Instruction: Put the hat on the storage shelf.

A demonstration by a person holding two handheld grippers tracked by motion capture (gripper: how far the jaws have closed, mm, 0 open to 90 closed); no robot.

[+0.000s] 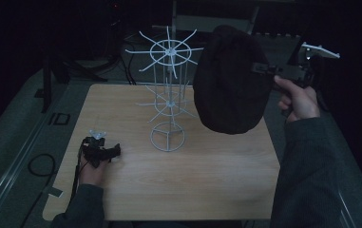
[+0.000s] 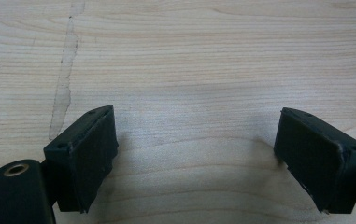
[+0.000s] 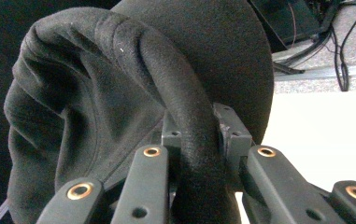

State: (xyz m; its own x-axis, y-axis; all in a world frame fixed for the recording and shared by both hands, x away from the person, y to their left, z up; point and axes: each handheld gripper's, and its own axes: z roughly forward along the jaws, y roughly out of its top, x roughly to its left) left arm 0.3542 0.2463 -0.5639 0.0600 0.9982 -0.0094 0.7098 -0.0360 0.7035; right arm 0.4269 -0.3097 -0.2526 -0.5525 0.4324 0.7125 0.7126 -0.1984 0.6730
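Item: dark cap [image 1: 231, 80], soft fabric with a stiff curved brim. Location: held in the air over the right rear part of the table [image 1: 193, 190], just to the right of the wire rack [image 1: 169, 95] and about level with its upper tier. It hangs with its crown facing the camera in the high view and touches neither the rack nor the table.

Item: right gripper [image 1: 271, 71]. Jaws clenched on the rim of the cap; the right gripper view shows the rolled edge of the cap [image 3: 166, 93] pinched between the two black pads [image 3: 234, 135] (the grasp looks firm, with the fabric bunched to the left of it). The person's right hand [image 1: 300, 99] holds the tool at shoulder height beside the table's right edge.

Item: left gripper [image 1: 100, 151]. Resting low on the left front part of the table, jaws spread wide apart with nothing between them; the left gripper view shows bare wood grain and a pale streak [image 2: 63, 88] on the board.

Item: wire rack, white, two tiers of radiating prongs on a ring base, standing upright near the table's middle. All prongs bare.

Progress, as judged: the cap is picked up and carried close to the rack; hanging it on a prong, probably on the top tier, and letting go are not yet done.
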